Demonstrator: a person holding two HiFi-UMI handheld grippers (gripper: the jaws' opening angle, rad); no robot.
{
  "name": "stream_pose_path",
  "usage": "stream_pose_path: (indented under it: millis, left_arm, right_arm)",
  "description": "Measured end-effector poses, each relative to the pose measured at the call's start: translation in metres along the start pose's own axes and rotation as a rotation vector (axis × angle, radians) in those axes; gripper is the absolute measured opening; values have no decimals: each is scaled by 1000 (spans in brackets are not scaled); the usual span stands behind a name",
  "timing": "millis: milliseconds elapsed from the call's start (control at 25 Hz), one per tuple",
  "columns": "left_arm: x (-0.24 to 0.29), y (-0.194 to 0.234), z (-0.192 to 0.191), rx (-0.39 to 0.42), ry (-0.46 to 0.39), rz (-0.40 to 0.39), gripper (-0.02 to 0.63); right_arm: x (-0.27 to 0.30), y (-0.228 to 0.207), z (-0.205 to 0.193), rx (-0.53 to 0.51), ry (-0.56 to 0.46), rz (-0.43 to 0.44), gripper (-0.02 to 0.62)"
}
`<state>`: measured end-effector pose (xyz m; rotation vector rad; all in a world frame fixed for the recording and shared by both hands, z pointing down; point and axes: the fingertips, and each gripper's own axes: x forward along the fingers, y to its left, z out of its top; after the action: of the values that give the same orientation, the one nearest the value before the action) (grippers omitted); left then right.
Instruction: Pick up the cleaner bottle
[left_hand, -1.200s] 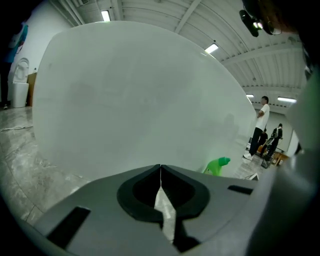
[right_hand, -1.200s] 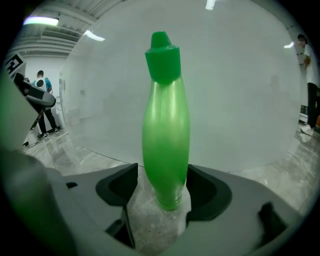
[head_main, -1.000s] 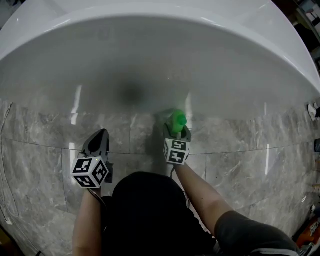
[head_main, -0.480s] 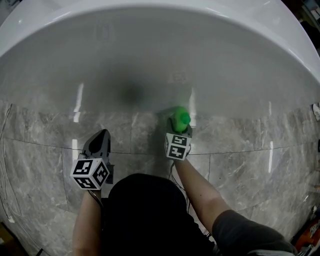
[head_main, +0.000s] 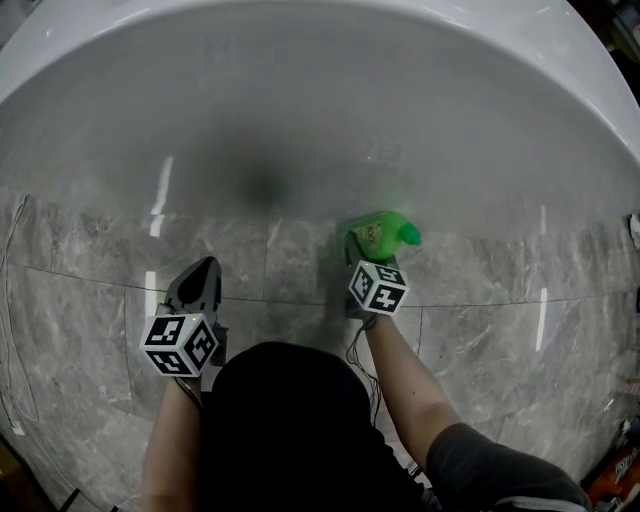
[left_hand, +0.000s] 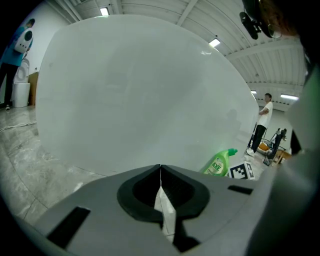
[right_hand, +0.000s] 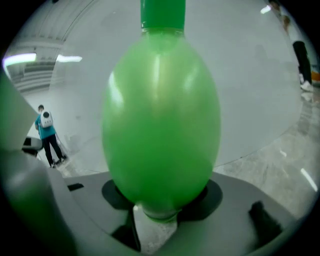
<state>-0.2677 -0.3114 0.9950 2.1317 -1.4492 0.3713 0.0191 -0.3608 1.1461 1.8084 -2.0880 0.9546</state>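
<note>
From above, my right claw sits at about 5 o'clock from the middle of the scene, and the green bottle lies in it, right against the foot of the big white tub, over the grey stone floor. Its long axis runs nearly across that view, with the cap pointing to 3 o'clock. The right gripper view shows what the head view cannot: my jaws have just been closing and now press on the bottle's rounded lower body from both sides, about half open around it. There the bottle fills the frame, with its neck straight up at 12 o'clock. The left gripper view alone shows the label, with the bottle leaning so its cap points to about 2 o'clock, low at 4 o'clock in the frame. Its base is hidden behind my own claw, so I cannot tell whether it is off the floor. My left claw is at 8 o'clock in the head view, well apart from the bottle, jaws pressed together on nothing. The bottle's plastic is opaque, so I cannot tell what it holds, and no view looks into the tub. Only the gripper views show people standing in the hall beyond, one at 3 o'clock and another at 9 o'clock.
</note>
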Motion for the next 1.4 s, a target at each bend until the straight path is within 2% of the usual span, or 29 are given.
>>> stream_pose_path:
  millis: [120,400,480,680,960,1080,1240,1320,1400]
  left_arm:
    - [-4,1,2,5,3,6,14]
    - [-16,2,2,12,-15,-3,14]
    - [-23,4,-1,0,-18,-6,14]
    - [-48,16,1,-32,-46,23,14]
    - [-108,27,45,-71,-97,106,14]
    - [-141,13,63,-3,-57,120,14]
    - [-194,-22,88,70,-4,77,14]
    - [-218,-37,100,51,12,81,14]
    - [-244,-49,114,-7,11,99,14]
  right_arm:
    - [-6,7,-2,161,-19,70,207]
    - [-24,42,1,443,-65,294,206]
    - [-28,57,10,487,-83,350,206]
    - [-44,103,35,519,-79,474,206]
    - [-89,167,73,498,-3,558,206]
    - [-116,194,94,474,41,583,206]
    - [-163,236,125,498,109,658,206]
    - [-191,253,146,479,144,694,206]
    - [-220,268,166,466,172,724,206]
